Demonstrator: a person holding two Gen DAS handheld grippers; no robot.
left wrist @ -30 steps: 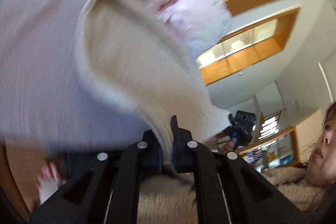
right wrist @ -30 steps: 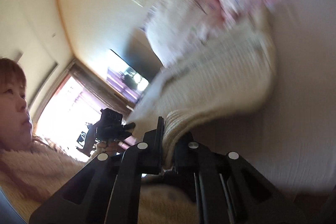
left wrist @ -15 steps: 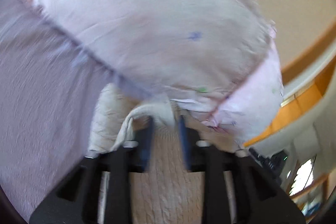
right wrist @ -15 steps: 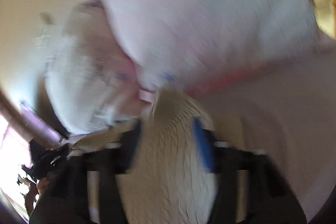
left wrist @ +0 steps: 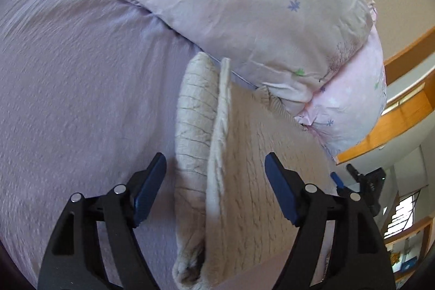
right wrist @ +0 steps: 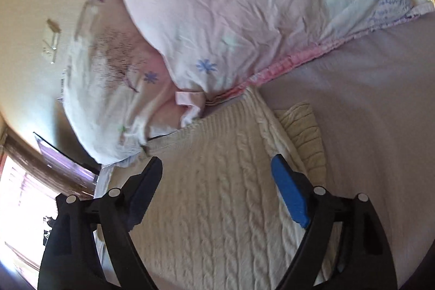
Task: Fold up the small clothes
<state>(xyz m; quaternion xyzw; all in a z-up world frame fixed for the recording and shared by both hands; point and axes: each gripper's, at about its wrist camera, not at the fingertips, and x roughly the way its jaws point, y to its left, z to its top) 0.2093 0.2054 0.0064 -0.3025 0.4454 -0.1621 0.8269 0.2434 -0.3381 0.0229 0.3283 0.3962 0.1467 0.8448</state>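
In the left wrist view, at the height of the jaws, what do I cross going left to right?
Purple bedsheet → folded-under sleeve → cable-knit sweater body → the other gripper, partly hidden at the right edge. The left gripper straddles sleeve and sweater, jaws open.

Cream cable-knit sweater (left wrist: 261, 170) lies flat on the lavender sheet (left wrist: 81, 89) in front of me, w/ its far edge touching the pink floral pillows (left wrist: 244, 4). One ribbed sleeve (left wrist: 194, 127) is folded alongside the body, edge raised a bit. Right-cam: cable pattern faces up (right wrist: 217, 195), sleeve cuff (right wrist: 304, 132) beside it.
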